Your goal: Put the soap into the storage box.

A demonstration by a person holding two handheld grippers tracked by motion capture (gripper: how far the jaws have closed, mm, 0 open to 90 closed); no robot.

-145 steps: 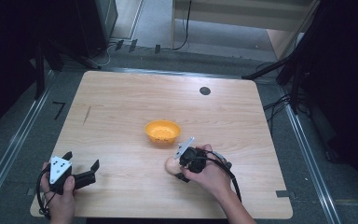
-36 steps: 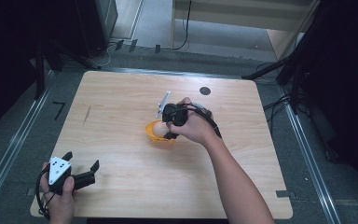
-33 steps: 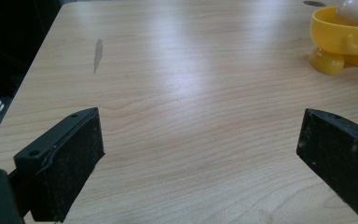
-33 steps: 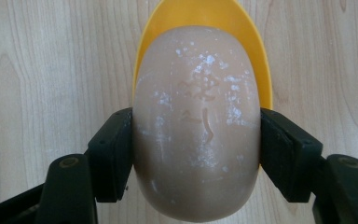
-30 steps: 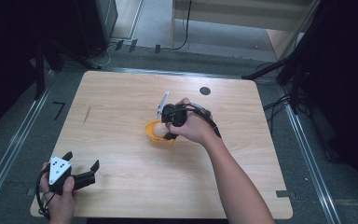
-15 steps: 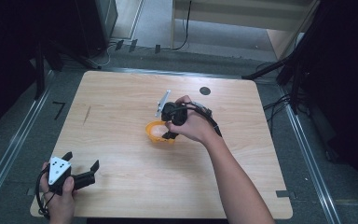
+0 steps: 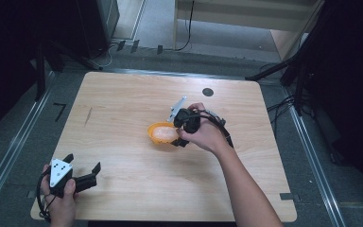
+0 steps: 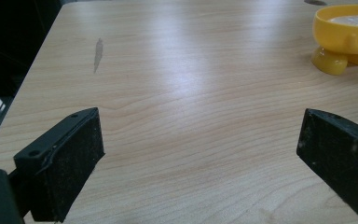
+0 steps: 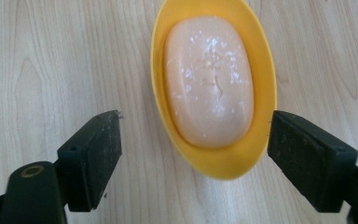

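At the middle of the table (image 7: 123, 104), a yellow soap dish (image 7: 162, 134) stands on the wood with a pale bar of soap (image 9: 208, 79) lying inside it, lengthwise and seated within the rim. The right gripper (image 9: 193, 158) hovers just above the near end of the dish; its jaws have just been opening and now stand apart, one on each side of the dish, with nothing between the pads and no contact with soap or rim. The soap appears released and at rest. The left gripper (image 8: 200, 154) sits near the table's front left corner, well apart from the dish, with its jaws wide and holding nothing.

Risks noted, as judgement:
- The right gripper's pads straddle the narrow end of the dish. A withdrawal made low or sideways could catch the rim and slide or tip the dish, which looks to stand on small feet.
- The soap's surface carries white specks, possibly residue or moisture; whether it is slippery cannot be told. If it is, a knock to the dish could shift the bar against the rim or out.
- The cable trailing from the right gripper lies close behind the hand (image 7: 203, 135) and could drag across the dish on retreat.
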